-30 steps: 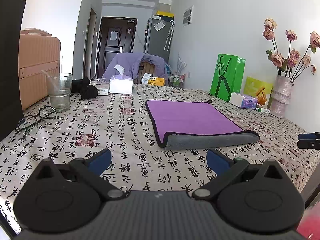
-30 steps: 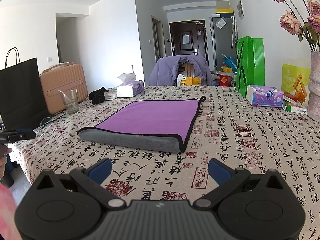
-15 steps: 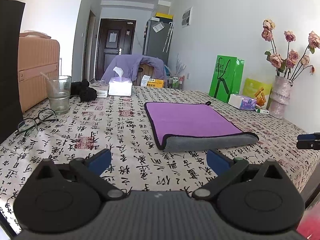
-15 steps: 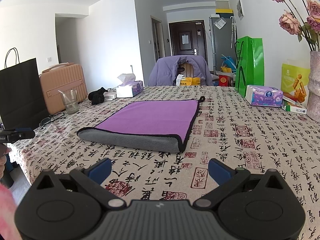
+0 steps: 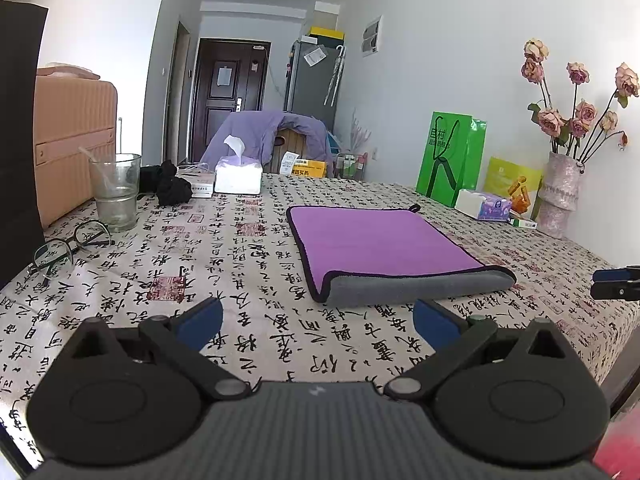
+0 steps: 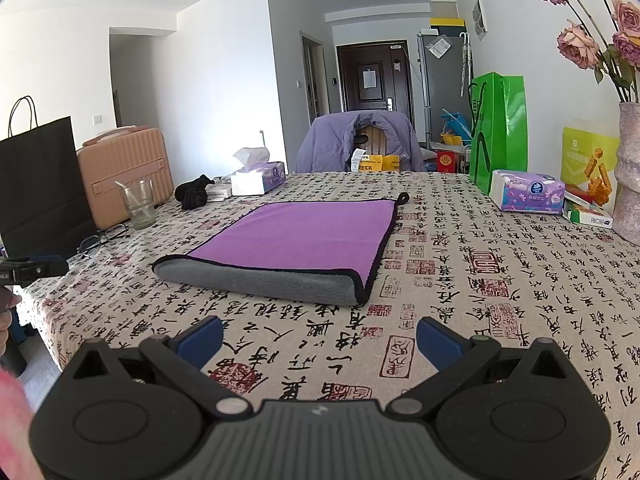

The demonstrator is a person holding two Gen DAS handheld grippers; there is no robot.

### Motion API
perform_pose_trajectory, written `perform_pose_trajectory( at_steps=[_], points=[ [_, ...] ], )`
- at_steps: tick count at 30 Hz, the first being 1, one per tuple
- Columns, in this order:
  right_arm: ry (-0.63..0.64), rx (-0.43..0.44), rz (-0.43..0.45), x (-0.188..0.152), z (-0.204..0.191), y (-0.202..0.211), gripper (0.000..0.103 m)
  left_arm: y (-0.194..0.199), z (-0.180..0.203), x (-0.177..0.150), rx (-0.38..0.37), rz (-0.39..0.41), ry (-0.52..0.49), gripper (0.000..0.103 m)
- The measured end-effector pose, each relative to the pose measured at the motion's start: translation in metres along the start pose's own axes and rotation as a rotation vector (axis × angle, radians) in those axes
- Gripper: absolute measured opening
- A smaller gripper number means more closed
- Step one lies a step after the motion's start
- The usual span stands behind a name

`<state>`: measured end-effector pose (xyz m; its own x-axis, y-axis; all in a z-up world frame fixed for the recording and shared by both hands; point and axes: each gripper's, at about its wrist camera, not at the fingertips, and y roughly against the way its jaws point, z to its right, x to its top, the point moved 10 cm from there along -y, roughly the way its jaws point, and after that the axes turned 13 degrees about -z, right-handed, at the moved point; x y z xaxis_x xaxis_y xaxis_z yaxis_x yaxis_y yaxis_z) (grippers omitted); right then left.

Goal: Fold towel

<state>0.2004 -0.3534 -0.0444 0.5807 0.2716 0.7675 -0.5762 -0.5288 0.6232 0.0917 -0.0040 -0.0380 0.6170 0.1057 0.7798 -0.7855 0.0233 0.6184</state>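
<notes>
Your purple towel lies flat on the table, folded once, its grey underside showing along the rolled fold at the near edge, black trim around it and a small loop at one far corner.

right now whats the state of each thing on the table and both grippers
towel: folded once, purple up, grey fold at near edge, lying flat
left gripper: open, empty, short of the towel
right gripper: open, empty, short of the towel
glass: upright, stick inside, nearly empty
glasses: unfolded, lying on the cloth
tissue box: tissue sticking out
vase: upright, holding roses
green bag: upright
</notes>
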Motion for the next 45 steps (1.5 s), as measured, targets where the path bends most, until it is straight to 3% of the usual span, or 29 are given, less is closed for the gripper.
perform_pose_trajectory(
  at_steps=[15,19,45],
  points=[
    [0.006,-0.002,0.000,0.007,0.004,-0.008,0.103,-0.004,-0.001,0.011,-0.051,0.051,0.075,0.103],
    [0.006,-0.010,-0.001,0.009,0.006,-0.014,0.103,-0.009,-0.002,0.012,-0.019,0.053,0.042,0.103],
    [0.004,-0.001,-0.009,0.033,0.012,-0.063,0.103,-0.049,-0.005,0.037,-0.033,0.040,0.049,0.103]
  ],
)
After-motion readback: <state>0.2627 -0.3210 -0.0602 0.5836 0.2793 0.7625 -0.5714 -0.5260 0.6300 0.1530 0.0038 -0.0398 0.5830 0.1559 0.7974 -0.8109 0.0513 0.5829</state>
